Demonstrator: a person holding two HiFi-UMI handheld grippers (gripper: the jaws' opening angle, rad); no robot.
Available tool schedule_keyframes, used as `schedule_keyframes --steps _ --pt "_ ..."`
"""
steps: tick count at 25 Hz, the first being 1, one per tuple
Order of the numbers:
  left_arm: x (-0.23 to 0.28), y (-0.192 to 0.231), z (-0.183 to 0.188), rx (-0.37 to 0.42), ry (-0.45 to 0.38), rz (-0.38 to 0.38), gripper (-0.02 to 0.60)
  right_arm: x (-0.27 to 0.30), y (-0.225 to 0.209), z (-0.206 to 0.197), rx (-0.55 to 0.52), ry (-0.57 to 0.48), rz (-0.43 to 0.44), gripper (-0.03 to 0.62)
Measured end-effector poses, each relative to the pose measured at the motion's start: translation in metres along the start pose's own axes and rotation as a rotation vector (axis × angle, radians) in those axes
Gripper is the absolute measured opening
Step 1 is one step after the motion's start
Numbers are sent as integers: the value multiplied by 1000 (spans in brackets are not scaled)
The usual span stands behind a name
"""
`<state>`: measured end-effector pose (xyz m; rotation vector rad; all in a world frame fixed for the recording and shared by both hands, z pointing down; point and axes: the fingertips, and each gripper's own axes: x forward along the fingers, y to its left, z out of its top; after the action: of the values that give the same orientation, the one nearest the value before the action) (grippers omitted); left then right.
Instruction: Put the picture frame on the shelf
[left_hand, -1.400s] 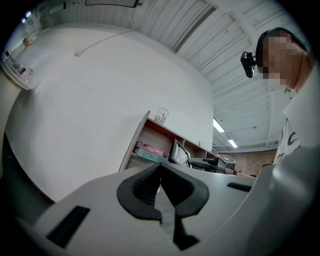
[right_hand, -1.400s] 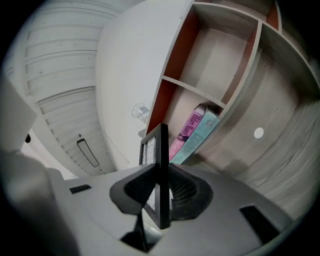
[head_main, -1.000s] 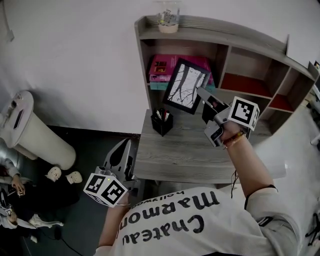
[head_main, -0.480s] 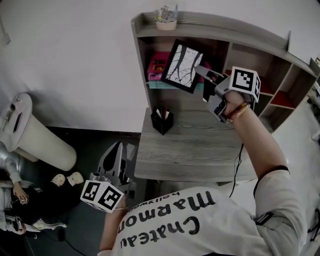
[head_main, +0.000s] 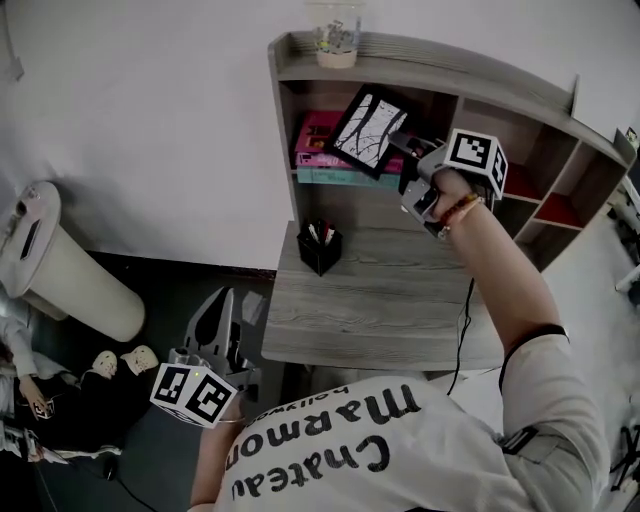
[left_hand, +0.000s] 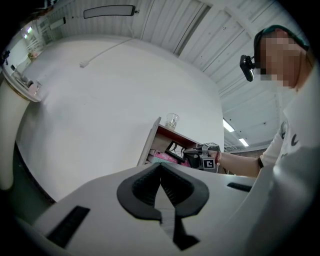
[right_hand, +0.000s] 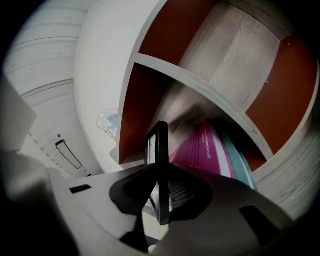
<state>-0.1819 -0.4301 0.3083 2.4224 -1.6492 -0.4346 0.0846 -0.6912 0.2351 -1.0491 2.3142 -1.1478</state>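
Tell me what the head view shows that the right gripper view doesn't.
Only the head view: the desk, the pen holder on it, and the left gripper held low, left of the desk. Only the right gripper view: its pads clamping the picture frame edge-on. Both: the frame in the right gripper, the pink book and the shelf.

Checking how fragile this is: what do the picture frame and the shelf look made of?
Picture frame: thin dark matte border, plastic or painted wood, can't tell. Shelf: grey boards with visible wood grain, probably laminate; red-brown back panels.
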Motion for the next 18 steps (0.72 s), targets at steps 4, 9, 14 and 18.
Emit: schedule_keyframes --steps 4,9,14,18 --pt "-1 0 2 4 -2 7 17 7 3 4 14 -16 -10 81" --pt "-4 2 4 2 -13 17 17 15 4 8 -31 -12 -65 83" --pt "-3 0 -1 -5 -8 11 17 23 7 13 -68 -12 -108 89" --pt "-4 -1 -2 -12 -7 9 17 28 4 18 -100 -14 -142 89"
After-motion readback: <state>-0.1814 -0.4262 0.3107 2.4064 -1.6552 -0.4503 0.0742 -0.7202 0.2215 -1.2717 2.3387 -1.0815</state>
